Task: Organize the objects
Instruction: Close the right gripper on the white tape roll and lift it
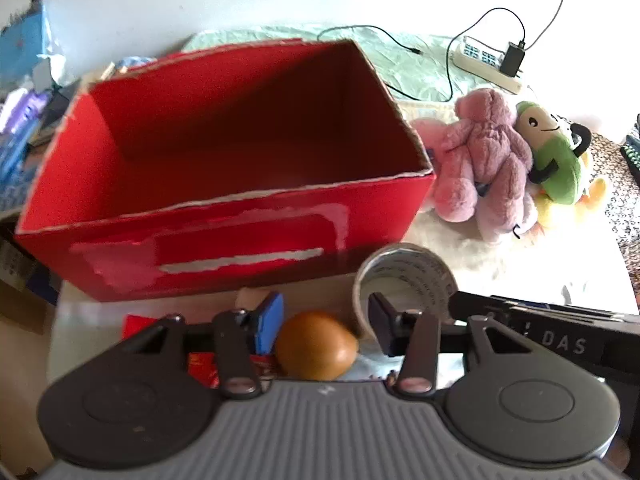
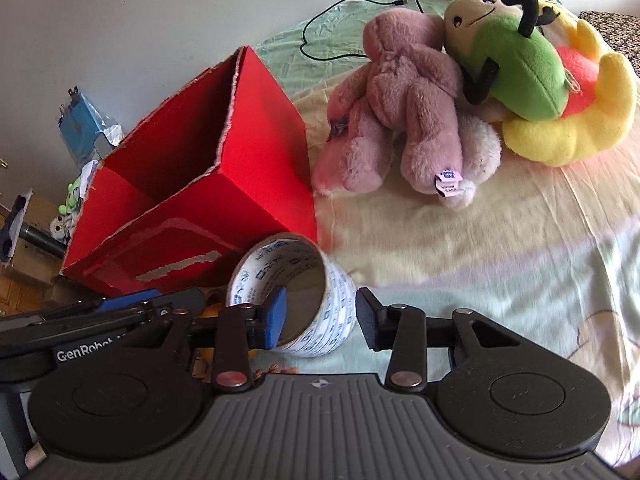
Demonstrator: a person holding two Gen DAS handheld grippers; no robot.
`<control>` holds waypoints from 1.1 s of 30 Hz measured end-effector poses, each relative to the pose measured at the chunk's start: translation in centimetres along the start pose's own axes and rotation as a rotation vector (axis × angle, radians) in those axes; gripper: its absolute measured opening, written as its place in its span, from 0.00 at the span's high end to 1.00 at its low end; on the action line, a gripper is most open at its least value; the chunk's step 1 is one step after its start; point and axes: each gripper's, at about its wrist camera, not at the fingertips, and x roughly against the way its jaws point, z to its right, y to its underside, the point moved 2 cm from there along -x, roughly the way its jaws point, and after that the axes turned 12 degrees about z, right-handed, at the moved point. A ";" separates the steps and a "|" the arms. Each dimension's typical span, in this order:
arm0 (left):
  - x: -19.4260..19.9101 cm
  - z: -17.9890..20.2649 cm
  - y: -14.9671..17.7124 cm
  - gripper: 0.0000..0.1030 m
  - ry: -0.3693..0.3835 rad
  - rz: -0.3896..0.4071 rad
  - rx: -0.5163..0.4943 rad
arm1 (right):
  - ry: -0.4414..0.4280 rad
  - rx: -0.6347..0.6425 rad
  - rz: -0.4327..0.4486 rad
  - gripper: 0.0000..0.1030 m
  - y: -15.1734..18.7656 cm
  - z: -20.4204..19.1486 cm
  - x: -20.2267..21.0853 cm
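Low in the frame, our right tool (image 2: 320, 318) stands apart astride the tape roll's (image 2: 294, 294) wall; our left tool (image 1: 326, 318) stands apart over an orange ball (image 1: 314, 344); red box (image 1: 224, 168) beyond.

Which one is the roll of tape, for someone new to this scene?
Find the big red box on the bed. Just in front of its near corner sits the tape roll, between the right tongs. It's the only hollow white ring, printed in blue, unlike the plush toys beyond.

Red box (image 1: 224, 152), pink plush (image 2: 404, 100), green plush (image 2: 516, 68), orange ball (image 1: 314, 346), blue-printed white tape (image 2: 296, 292).
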 end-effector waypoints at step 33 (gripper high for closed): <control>-1.3 5.5 -0.9 0.98 0.128 -0.031 -0.063 | -0.015 0.042 0.004 0.87 -2.4 2.3 0.6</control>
